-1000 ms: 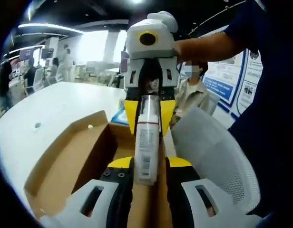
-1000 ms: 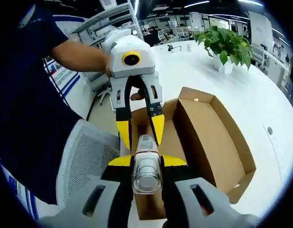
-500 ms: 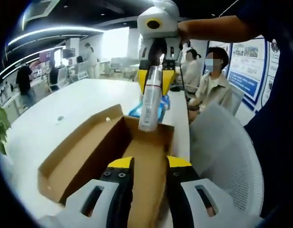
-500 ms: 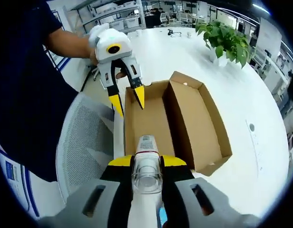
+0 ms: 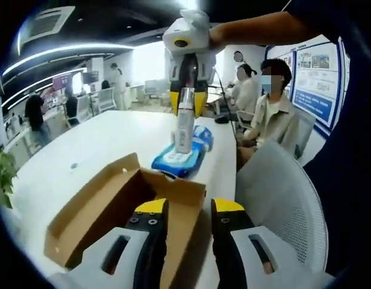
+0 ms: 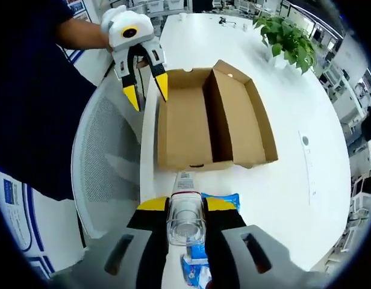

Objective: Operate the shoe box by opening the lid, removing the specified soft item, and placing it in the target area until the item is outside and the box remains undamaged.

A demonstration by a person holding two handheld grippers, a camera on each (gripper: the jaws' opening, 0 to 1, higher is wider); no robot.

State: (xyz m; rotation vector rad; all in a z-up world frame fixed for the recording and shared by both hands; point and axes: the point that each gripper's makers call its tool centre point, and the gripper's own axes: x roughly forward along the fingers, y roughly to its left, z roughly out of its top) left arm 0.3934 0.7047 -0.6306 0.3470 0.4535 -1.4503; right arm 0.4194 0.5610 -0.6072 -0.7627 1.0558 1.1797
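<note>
The brown cardboard shoe box (image 6: 240,114) lies open on the white table, its lid (image 6: 179,126) folded flat beside it. My right gripper (image 6: 185,205) is shut on a white tube with a clear cap (image 6: 185,220). It holds the tube outside the box, over a blue pack (image 6: 227,201). In the left gripper view the right gripper (image 5: 185,103) hangs above the blue pack (image 5: 180,155), and the tube (image 5: 184,123) points down at it. My left gripper (image 5: 190,208) stands open over the box's near end (image 5: 113,211). The left gripper (image 6: 146,96) holds nothing.
A white mesh chair (image 5: 282,205) stands at the table's edge by the box. A person's arm (image 6: 80,39) holds the left gripper. Seated people (image 5: 273,102) are beyond the table. A potted plant (image 6: 288,36) stands at the far end of the table (image 6: 306,174).
The left gripper has let go of the tube and drawn back from it. The right gripper has carried the tube away from the box to above the blue pack.
</note>
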